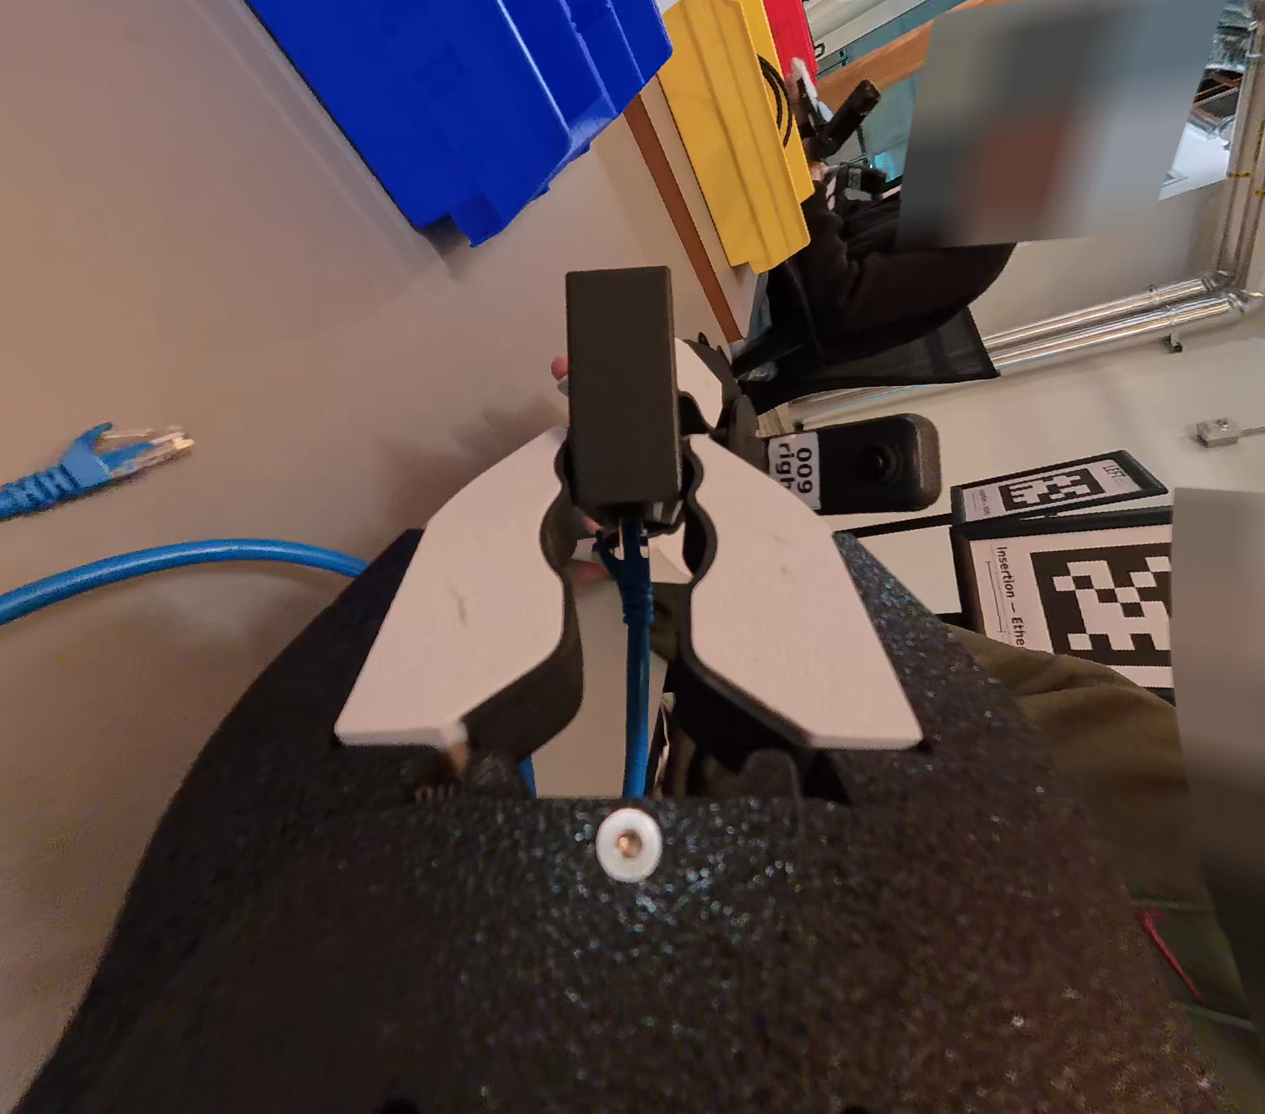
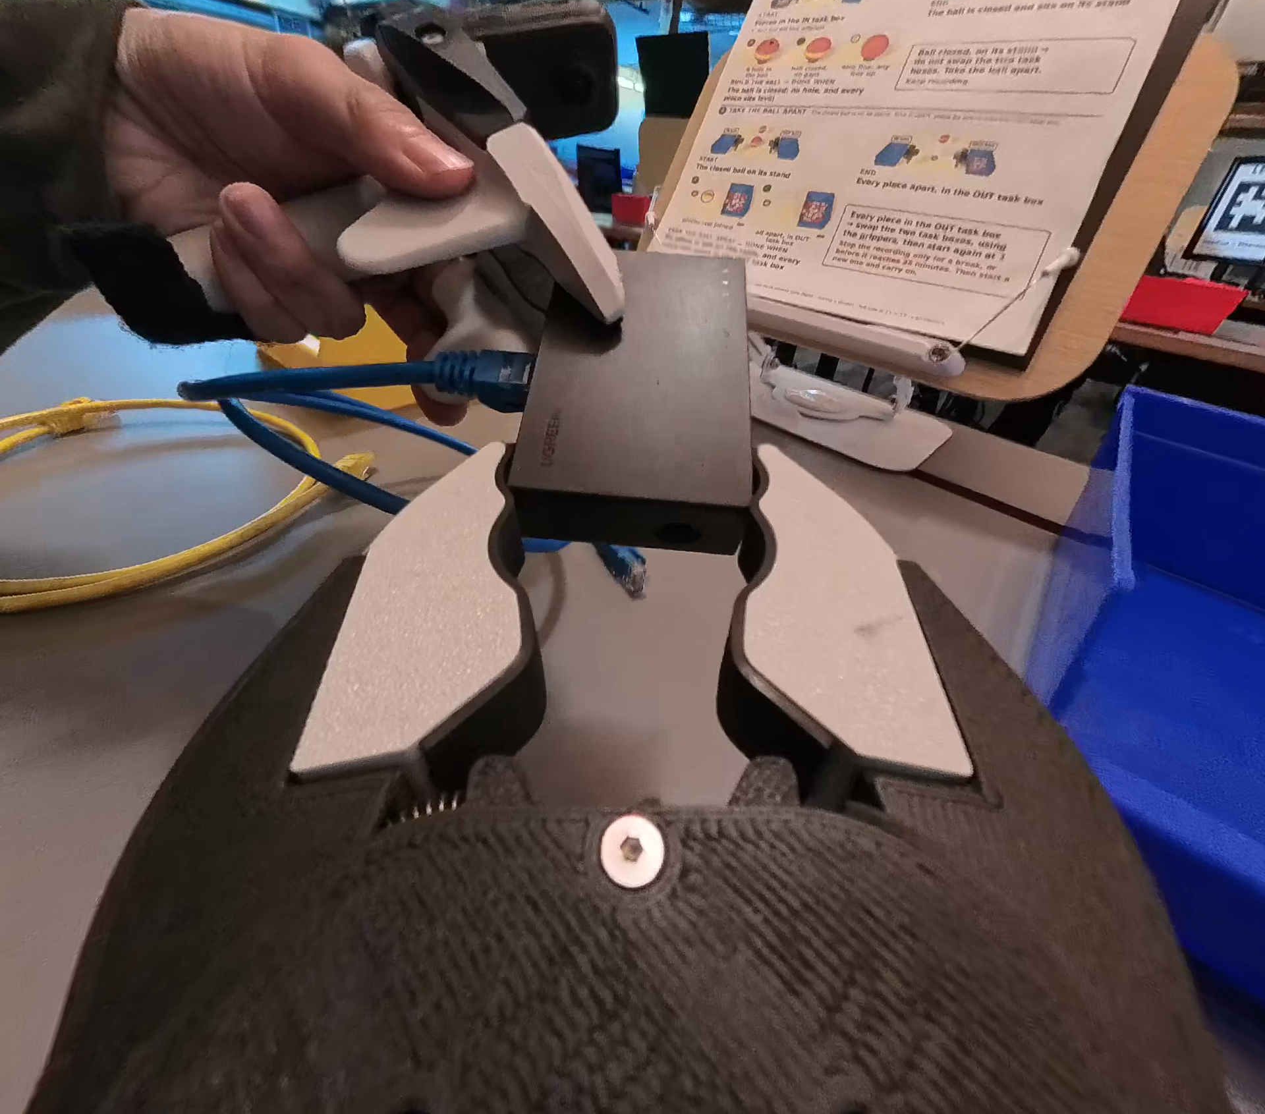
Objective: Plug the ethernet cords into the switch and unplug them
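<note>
The black switch [image 1: 619, 369] is held off the table by both grippers. My left gripper [image 1: 624, 465] is shut on its near end, one finger on each flat face. A blue ethernet cord [image 1: 633, 561] is plugged into that end and runs back between my fingers. In the right wrist view my right gripper [image 2: 630, 492] is shut across the width of the switch [image 2: 650, 397]. The blue plug [image 2: 500, 376] sits in a port on its left side. A hand holds the left gripper there, with one white finger [image 2: 568, 232] on the switch's top face. A loose blue plug [image 1: 137, 448] lies on the table.
A yellow cord [image 2: 205, 547] loops on the grey table [image 1: 205, 294] at left. A blue bin [image 2: 1177, 636] stands close on the right. Yellow [image 1: 739, 123] and red [image 1: 780, 6] bins lie beyond. An instruction sheet on a stand [image 2: 924, 123] is behind the switch. Marker cards [image 1: 1068, 595] lie nearby. My left and right fingertips are right by each other.
</note>
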The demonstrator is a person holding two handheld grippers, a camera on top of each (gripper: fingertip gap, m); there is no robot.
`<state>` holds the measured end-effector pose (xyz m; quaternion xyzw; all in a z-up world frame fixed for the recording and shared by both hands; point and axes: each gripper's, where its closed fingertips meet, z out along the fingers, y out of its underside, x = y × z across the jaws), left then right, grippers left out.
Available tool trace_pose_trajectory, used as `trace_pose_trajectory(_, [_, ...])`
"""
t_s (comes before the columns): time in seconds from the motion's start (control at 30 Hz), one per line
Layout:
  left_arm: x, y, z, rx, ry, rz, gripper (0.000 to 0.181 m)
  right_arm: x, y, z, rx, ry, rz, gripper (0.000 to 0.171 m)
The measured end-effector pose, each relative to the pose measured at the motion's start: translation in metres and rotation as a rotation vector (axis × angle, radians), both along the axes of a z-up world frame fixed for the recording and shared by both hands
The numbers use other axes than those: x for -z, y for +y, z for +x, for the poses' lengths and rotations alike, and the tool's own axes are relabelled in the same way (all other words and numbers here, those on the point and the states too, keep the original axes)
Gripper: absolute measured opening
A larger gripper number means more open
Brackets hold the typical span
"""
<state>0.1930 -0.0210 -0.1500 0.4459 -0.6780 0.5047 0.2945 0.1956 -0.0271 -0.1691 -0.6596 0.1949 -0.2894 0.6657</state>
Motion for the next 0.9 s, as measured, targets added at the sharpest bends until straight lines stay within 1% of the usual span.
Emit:
trace_pose_trajectory(0.13, [0.003, 0.0, 0.005, -0.02, -0.07, 0.026, 0.029, 0.003, 0.0, 0.003, 0.047, 0.004, -0.024, 0.062])
trace_pose_trajectory(0.2, [0.0, 0.001, 0.007, -0.03, -0.124, 0.035, 0.039, 0.002, -0.003, 0.006, 0.064, 0.019, -0.012, 0.062])
trace_pose_trajectory(0.27, [-0.009, 0.007, 0.012, -0.071, -0.217, 0.053, 0.043, 0.001, -0.008, 0.009, 0.068, 0.051, 0.03, 0.062])
trace_pose_trajectory(0.4, [-0.043, 0.038, 0.018, -0.222, -0.495, 0.132, 0.044, -0.001, -0.019, 0.015, 0.073, 0.115, 0.115, 0.062])
trace_pose_trajectory(0.43, [-0.047, 0.048, 0.016, -0.253, -0.557, 0.172, 0.043, 0.0, -0.019, 0.017, 0.073, 0.133, 0.117, 0.062])
trace_pose_trajectory(0.5, [-0.045, 0.066, 0.005, -0.283, -0.637, 0.275, 0.041, 0.003, -0.019, 0.019, 0.078, 0.156, 0.107, 0.062])
trace_pose_trajectory(0.6, [-0.025, 0.094, -0.018, -0.283, -0.703, 0.437, 0.036, 0.01, -0.017, 0.023, 0.109, 0.188, 0.057, 0.062])
trace_pose_trajectory(0.7, [0.004, 0.132, -0.035, -0.343, -0.74, 0.624, 0.032, 0.013, -0.019, 0.027, 0.16, 0.191, 0.03, 0.062])
trace_pose_trajectory(0.73, [0.018, 0.146, -0.041, -0.36, -0.713, 0.693, 0.031, 0.013, -0.02, 0.028, 0.179, 0.188, 0.031, 0.062])
trace_pose_trajectory(0.8, [0.05, 0.169, -0.054, -0.372, -0.59, 0.808, 0.028, 0.012, -0.023, 0.03, 0.201, 0.189, 0.039, 0.062])
trace_pose_trajectory(0.87, [0.078, 0.176, -0.065, -0.389, -0.445, 0.843, 0.027, 0.012, -0.026, 0.032, 0.218, 0.195, 0.047, 0.062])
trace_pose_trajectory(0.9, [0.088, 0.175, -0.067, -0.394, -0.393, 0.843, 0.031, 0.012, -0.026, 0.032, 0.217, 0.196, 0.049, 0.062])
